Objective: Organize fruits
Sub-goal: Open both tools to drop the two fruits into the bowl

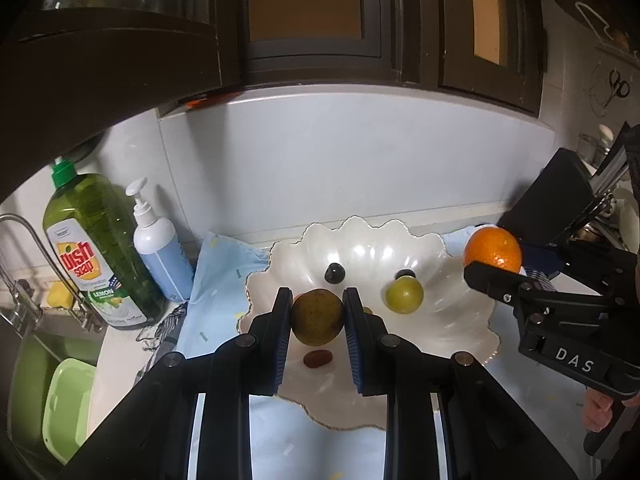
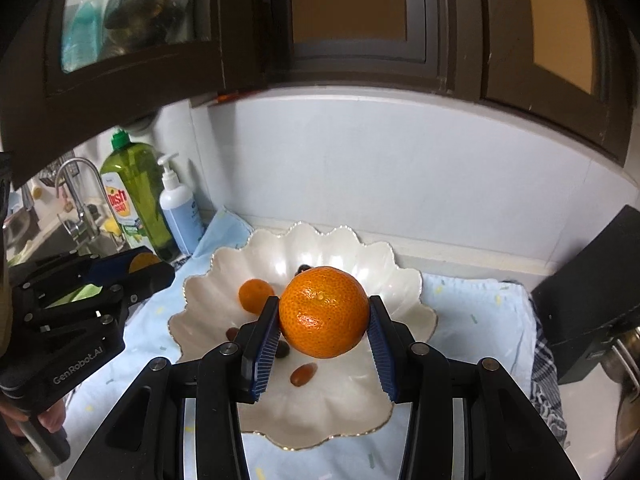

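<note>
A white scalloped bowl (image 1: 460, 312) (image 2: 404, 292) sits on a light blue cloth. My left gripper (image 1: 317, 316) is shut on a yellow-green round fruit (image 1: 317, 317) above the bowl's near left part. My right gripper (image 2: 324, 314) is shut on a large orange (image 2: 324, 312), also seen in the left wrist view (image 1: 493, 249), above the bowl's right rim. In the bowl lie a green fruit (image 1: 404, 294), two dark grapes (image 1: 334, 273), a brown date (image 1: 317, 358) (image 2: 304, 374) and a small orange fruit (image 2: 255, 295).
A green dish soap bottle (image 1: 100, 256) and a white pump bottle (image 1: 160, 252) stand at the left by the sink and faucet (image 1: 28, 248). A black box (image 2: 588, 300) stands at the right. Dark cabinets hang overhead.
</note>
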The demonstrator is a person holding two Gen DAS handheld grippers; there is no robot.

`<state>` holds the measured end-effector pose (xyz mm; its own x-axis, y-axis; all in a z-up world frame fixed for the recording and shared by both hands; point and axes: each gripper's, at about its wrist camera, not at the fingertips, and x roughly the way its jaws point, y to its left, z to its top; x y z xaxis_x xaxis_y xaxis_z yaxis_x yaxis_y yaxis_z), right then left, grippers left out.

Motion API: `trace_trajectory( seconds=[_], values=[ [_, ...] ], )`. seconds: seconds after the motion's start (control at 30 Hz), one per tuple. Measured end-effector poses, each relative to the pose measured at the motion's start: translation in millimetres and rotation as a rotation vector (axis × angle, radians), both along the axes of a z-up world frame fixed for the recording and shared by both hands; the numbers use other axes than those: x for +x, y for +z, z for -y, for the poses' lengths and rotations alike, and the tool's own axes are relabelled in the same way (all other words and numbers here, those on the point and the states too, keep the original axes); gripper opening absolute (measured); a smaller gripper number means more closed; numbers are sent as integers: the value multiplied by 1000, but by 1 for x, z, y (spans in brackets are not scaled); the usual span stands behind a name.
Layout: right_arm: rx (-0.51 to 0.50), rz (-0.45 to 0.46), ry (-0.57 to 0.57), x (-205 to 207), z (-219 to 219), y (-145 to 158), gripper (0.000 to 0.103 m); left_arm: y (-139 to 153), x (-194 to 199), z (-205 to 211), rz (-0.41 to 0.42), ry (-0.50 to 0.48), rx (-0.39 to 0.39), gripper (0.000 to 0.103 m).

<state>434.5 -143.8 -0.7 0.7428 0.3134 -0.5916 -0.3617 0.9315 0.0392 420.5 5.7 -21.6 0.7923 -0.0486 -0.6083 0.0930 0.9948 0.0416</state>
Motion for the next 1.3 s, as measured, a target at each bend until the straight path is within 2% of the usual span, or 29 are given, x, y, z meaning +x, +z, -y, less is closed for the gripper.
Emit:
trace_trajectory(
  seconds=[0.17, 0.5, 1.0, 1.07, 1.17, 1.3],
  values=[
    [8, -94, 5, 26, -1, -16, 44, -9, 20, 1, -44, -1, 11, 26],
    [-51, -201, -4, 57, -7, -48, 44, -46, 60, -1, -185, -10, 21, 26],
    [-79, -346, 16, 79, -11, -85, 44, -84, 83, 7, -311, -38, 41, 27],
    [-77, -350, 18, 80, -11, -86, 44, -83, 83, 6, -314, -41, 38, 39],
    [-81, -359, 16, 83, -11, -88, 45, -80, 81, 3, -300, -27, 46, 48],
    [-79, -340, -6, 82, -11, -87, 59, -73, 77, -3, -277, 4, 69, 58]
  ],
)
